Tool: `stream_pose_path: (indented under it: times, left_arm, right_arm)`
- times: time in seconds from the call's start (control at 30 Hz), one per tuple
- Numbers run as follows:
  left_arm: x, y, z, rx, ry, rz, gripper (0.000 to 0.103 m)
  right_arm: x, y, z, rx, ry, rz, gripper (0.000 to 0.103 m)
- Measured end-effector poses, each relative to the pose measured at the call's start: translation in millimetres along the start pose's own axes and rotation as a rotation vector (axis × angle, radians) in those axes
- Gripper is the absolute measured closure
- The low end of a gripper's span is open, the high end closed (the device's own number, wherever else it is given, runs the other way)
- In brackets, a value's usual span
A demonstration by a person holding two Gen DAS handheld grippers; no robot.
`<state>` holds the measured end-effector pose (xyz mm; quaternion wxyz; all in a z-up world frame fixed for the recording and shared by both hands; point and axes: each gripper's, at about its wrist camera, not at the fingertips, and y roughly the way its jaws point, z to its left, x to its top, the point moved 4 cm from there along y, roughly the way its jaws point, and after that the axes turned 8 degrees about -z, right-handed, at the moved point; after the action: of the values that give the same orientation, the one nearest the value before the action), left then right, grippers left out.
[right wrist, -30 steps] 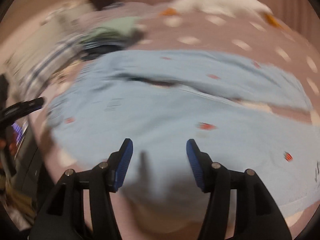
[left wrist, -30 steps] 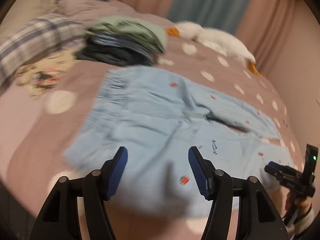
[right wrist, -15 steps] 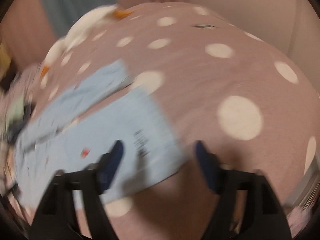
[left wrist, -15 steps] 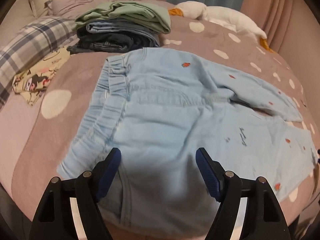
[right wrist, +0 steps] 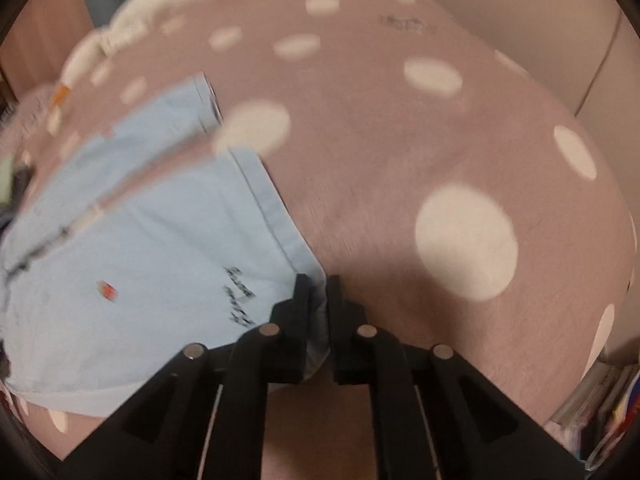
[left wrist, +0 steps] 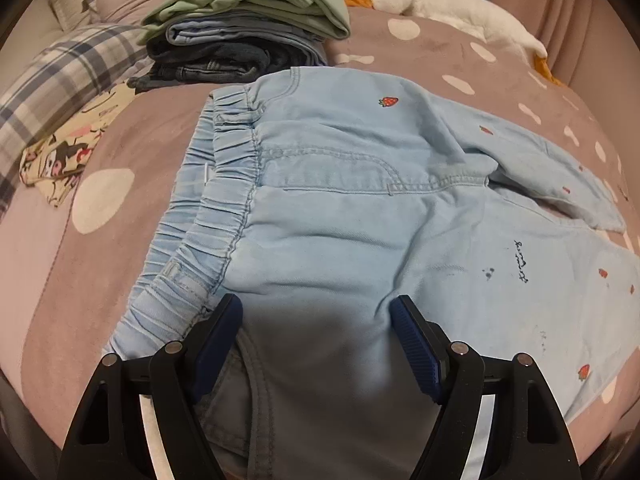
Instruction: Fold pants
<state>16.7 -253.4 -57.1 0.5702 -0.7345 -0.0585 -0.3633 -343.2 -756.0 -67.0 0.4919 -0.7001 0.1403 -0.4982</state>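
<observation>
Light blue pants (left wrist: 340, 208) with small strawberry prints lie spread flat on a mauve polka-dot bedspread (left wrist: 128, 128), elastic waistband to the left, legs running right. My left gripper (left wrist: 316, 344) is open, its blue pads just above the near hip edge of the pants, close to the cloth. In the right wrist view my right gripper (right wrist: 318, 292) is shut on the near corner of a leg hem of the pants (right wrist: 160, 248), low over the bedspread (right wrist: 400, 160).
A stack of folded clothes (left wrist: 244, 40) sits behind the waistband. A plaid pillow (left wrist: 52, 88) and a cartoon-print cloth (left wrist: 60, 160) lie at the left. A white plush goose (left wrist: 452, 16) lies at the back right. Curtains hang behind the bed.
My right gripper swung to the leg end and closed on the hem corner. My left gripper moved in closer to the waist end of the pants and stayed open.
</observation>
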Motion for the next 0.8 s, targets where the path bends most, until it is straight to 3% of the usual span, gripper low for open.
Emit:
stream_pose_path:
  times: [0.1, 0.13, 0.2, 0.3, 0.37, 0.4, 0.5, 0.67, 0.8]
  left_arm:
    - [7.2, -14.3, -4.3, -0.013, 0.004, -0.043, 0.026]
    - [8.9, -17.3, -7.0, -0.025, 0.012, -0.060, 0.026]
    - [10.3, -14.6, -11.3, -0.026, 0.039, -0.065, 0.026]
    - [-2.9, 10.0, -8.9, -0.007, 0.037, 0.025, 0.026]
    - [-6.6, 6.9, -9.0, -0.018, 0.056, -0.012, 0.025]
    - [-6.6, 5.3, -9.5, -0.021, 0.073, 0.001, 0.025]
    - [2.4, 0.0, -6.4, -0.066, 0.075, 0.025, 0.025]
    - [52.4, 7.4, 16.9, -0.021, 0.078, -0.035, 0.024]
    - [89.4, 31.4, 40.0, 0.024, 0.062, -0.035, 0.024]
  right_arm:
    - [22.3, -25.0, 8.6, -0.103, -0.056, -0.113, 0.077]
    - [28.1, -33.7, 18.3, -0.082, -0.075, -0.146, 0.074]
    - [31.6, -40.5, 47.3, 0.059, -0.110, -0.158, 0.075]
    - [16.8, -27.9, 103.3, 0.230, -0.219, -0.082, 0.077]
    - [0.7, -11.0, 130.6, 0.293, -0.277, -0.002, 0.076]
    - [-11.7, 2.8, 142.3, 0.294, -0.329, 0.063, 0.073]
    - [-4.7, 2.5, 156.2, 0.235, -0.468, 0.030, 0.072]
    - [45.6, -1.9, 185.6, 0.342, -0.518, -0.039, 0.046]
    - [75.6, 7.6, 229.9, 0.430, -0.558, -0.084, 0.047]
